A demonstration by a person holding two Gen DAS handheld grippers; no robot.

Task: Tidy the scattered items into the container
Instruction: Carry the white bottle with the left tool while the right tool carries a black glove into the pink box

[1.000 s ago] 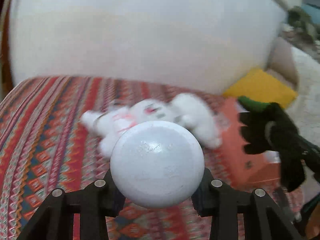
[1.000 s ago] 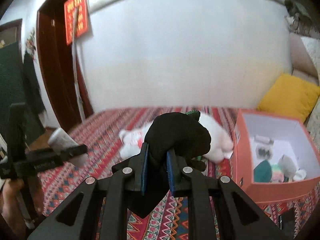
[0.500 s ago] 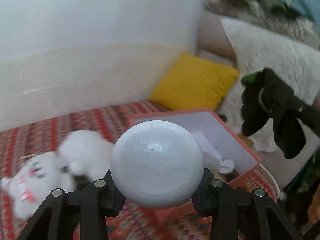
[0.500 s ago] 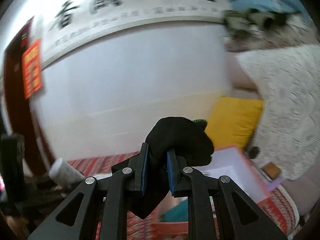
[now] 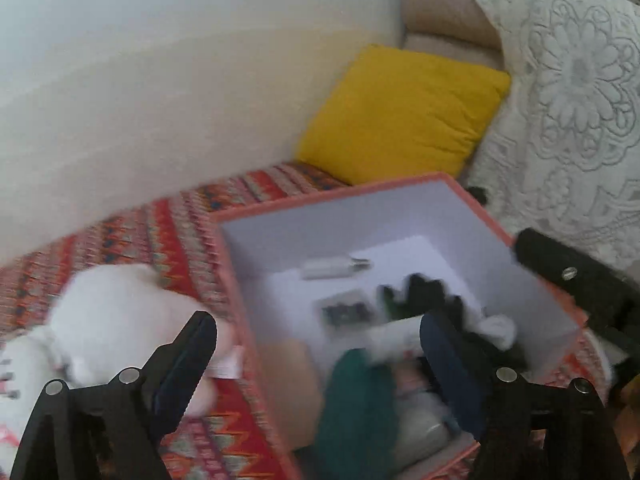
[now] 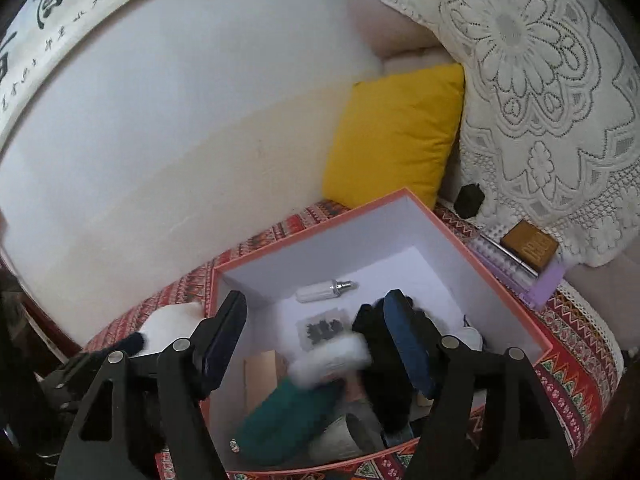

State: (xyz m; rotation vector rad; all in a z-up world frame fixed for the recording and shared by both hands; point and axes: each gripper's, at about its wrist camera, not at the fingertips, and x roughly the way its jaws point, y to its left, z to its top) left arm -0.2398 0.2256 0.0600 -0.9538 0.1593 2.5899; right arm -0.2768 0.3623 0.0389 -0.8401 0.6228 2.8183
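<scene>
Both of my grippers have let go since the earlier frames: the white ball that sat between the left fingers and the black glove pinched by the right now lie inside the box. Largest around me, the lace-covered sofa point(image 6: 532, 92) fills the right side, with the yellow cushion point(image 6: 396, 136) leaning against the wall beside it, and the patterned red blanket point(image 5: 172, 232) spreads beneath everything. On that blanket sits the orange box point(image 6: 320, 236), white inside and open at the top. The white plush toy point(image 5: 116, 320) lies on the blanket just outside the box's left wall, touching it as far as I can tell. My left gripper point(image 5: 316, 364) hangs over the box's near left corner, fingers spread wide with nothing between them. My right gripper point(image 6: 316, 344) hovers over the box interior, its fingers also spread and empty. Inside, a teal cloth bundle point(image 6: 288, 420) lies at the near side, the black glove point(image 5: 424, 292) is heaped near the right wall, and the white ball point(image 6: 332, 356) shows as a blurred pale shape between them. Farther back lie a small clear packet of dark pieces point(image 6: 320, 328) and a white spray bottle point(image 6: 324, 290) on its side.
</scene>
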